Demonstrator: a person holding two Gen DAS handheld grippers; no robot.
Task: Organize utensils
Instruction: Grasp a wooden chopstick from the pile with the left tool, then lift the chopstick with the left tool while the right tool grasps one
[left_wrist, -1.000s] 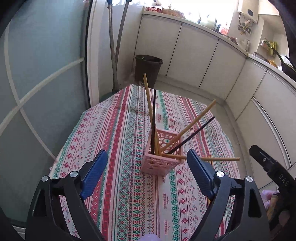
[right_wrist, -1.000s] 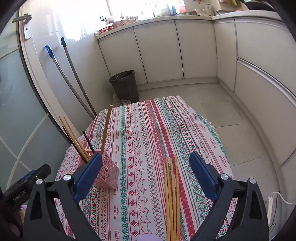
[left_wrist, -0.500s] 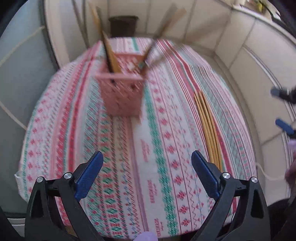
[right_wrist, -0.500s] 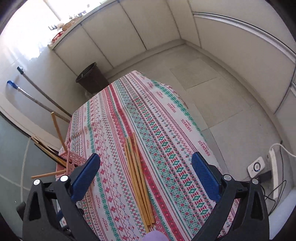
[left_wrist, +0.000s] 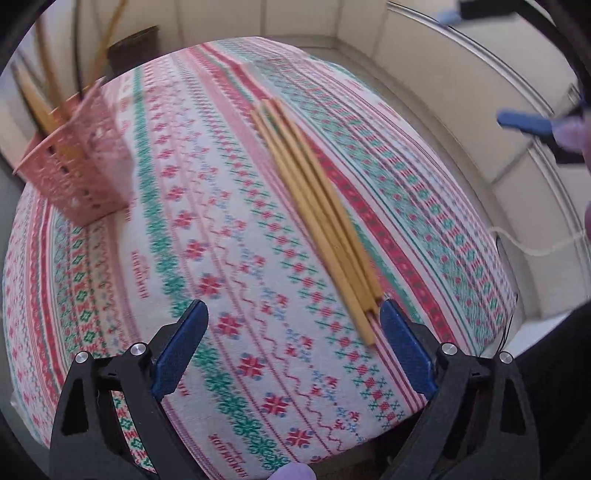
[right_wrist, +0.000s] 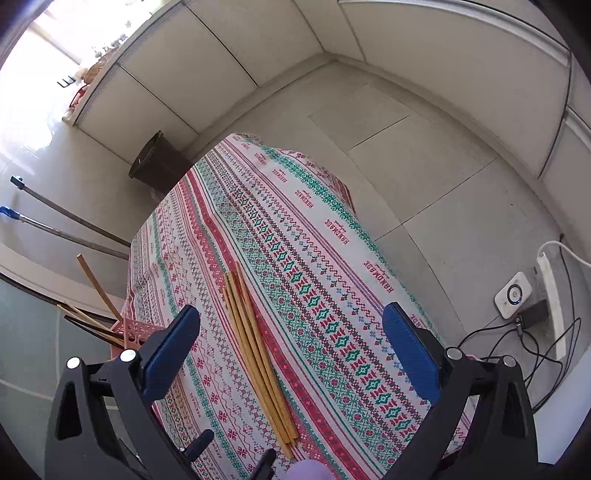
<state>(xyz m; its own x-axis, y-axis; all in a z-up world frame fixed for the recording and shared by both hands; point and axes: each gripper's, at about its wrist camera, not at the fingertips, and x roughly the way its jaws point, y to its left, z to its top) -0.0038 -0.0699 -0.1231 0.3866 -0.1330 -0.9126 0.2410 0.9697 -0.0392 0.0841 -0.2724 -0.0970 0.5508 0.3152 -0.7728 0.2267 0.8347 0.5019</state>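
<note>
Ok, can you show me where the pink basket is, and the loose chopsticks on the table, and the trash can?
pink basket (left_wrist: 77, 173), left wrist view, on its perforated side wall.
loose chopsticks (right_wrist: 255, 354), right wrist view, on the middle of the bundle.
trash can (right_wrist: 155, 166), right wrist view, on its dark side.

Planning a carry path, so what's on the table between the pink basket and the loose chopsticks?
Only bare tablecloth between the pink basket and loose chopsticks, in the left wrist view.

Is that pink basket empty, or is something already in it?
Not empty. Several chopsticks stick up out of the pink basket, leaning apart. More chopsticks lie flat on the tablecloth.
</note>
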